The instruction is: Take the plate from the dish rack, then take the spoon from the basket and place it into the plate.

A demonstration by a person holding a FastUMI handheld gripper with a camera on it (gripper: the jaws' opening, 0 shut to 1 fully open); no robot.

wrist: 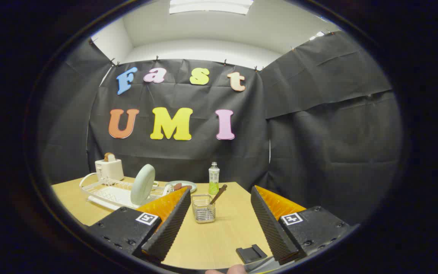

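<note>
A pale round plate [143, 183] stands on edge in a white dish rack [108, 192], beyond my left finger. A small wire basket [203, 208] sits on the wooden table just ahead of the fingers, between them. A brown-handled spoon [218, 194] leans out of the basket to the right. My gripper [219, 224] is open above the near table, with nothing between its fingers.
A white toaster [109, 168] with bread in it stands behind the rack. A second plate [182, 186] with food and a green bottle [213, 178] sit at the table's far edge. A small black block [251, 253] lies near my right finger.
</note>
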